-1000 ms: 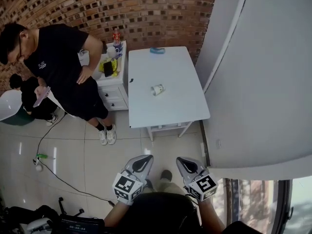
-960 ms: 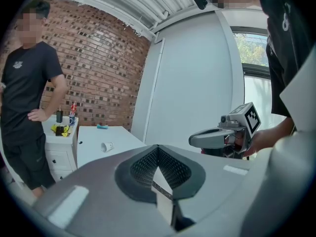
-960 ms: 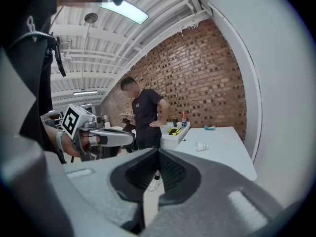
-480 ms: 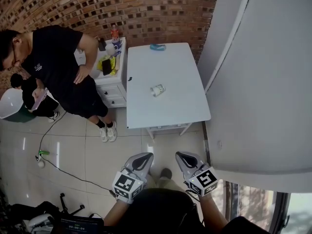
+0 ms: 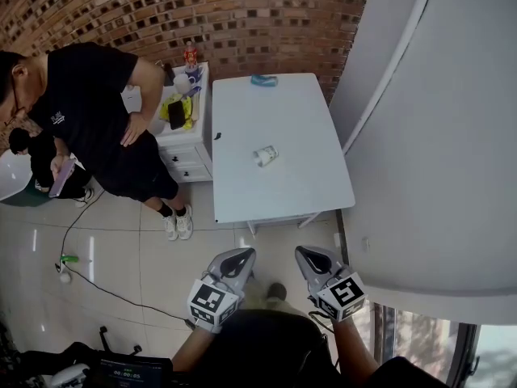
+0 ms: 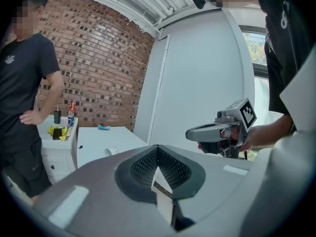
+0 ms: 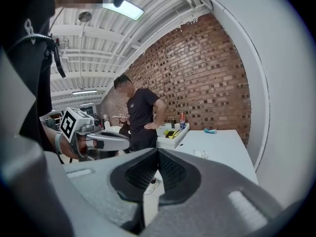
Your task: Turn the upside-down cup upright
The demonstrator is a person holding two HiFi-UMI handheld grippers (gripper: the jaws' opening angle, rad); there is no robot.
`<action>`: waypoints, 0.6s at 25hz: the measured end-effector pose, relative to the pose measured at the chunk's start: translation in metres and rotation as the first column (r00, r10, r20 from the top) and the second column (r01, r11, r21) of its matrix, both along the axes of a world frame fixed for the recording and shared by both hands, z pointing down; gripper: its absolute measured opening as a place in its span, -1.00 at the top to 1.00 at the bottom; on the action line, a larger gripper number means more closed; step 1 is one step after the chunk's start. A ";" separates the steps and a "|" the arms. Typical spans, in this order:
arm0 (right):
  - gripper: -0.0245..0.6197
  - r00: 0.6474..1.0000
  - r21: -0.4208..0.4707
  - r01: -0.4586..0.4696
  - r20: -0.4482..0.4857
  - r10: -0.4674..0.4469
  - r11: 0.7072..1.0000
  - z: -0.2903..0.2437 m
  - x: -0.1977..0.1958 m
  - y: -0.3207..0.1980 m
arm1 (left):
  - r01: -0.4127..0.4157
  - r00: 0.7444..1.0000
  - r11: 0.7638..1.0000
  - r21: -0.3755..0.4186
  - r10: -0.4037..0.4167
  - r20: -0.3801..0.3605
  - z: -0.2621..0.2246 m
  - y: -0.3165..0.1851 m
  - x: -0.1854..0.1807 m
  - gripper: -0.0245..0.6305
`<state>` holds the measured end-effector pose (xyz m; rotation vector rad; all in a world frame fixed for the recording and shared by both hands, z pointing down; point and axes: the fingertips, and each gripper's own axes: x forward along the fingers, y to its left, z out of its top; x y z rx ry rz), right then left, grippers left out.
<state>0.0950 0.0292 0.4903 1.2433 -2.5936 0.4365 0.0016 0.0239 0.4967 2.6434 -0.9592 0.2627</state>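
Both tools are held low in front of the body, side by side and well short of the work: the left gripper (image 5: pixel 233 261) has its jaws together with nothing between them, and the right gripper (image 5: pixel 311 259) is likewise closed and empty, as each gripper view shows along its own dark pads. Beyond them is bare tiled floor, then the white table (image 5: pixel 283 111), and near its middle the cup (image 5: pixel 265 155), a small pale one standing alone and well apart from the blue thing (image 5: pixel 262 80) at the far edge. From here it looks tipped rather than squarely mouth-down, though it is too small to be sure. It is probably a light paper or thin plastic cup, so it should lift with almost no effort but may dent under a hard squeeze and skid on the smooth top if nudged. The side wall about halfway up looks the best hold, with jaws opened wide first. A person in a black shirt (image 5: pixel 89 111) stands left of the table by a small cabinet (image 5: pixel 187 148). Against the frame a second ago, the table and cup sit slightly nearer and lower in the head view, the cup has not shifted on the table, and both grippers are closed as before.
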 end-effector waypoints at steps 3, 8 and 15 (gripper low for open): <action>0.95 1.000 0.002 -0.023 0.004 0.023 1.000 -0.002 -0.013 -0.018 | -0.011 1.000 1.000 0.007 0.011 -0.014 -0.003 -0.017 -0.014 0.88; 0.95 0.999 0.005 -0.031 -0.018 0.031 0.999 -0.010 -0.035 -0.038 | -0.005 1.000 1.000 0.019 0.005 -0.029 -0.004 -0.046 -0.044 0.88; 0.95 0.996 -0.009 -0.078 -0.033 0.077 0.997 -0.010 -0.043 -0.052 | -0.023 1.000 1.000 -0.003 0.023 -0.021 0.006 -0.066 -0.063 0.88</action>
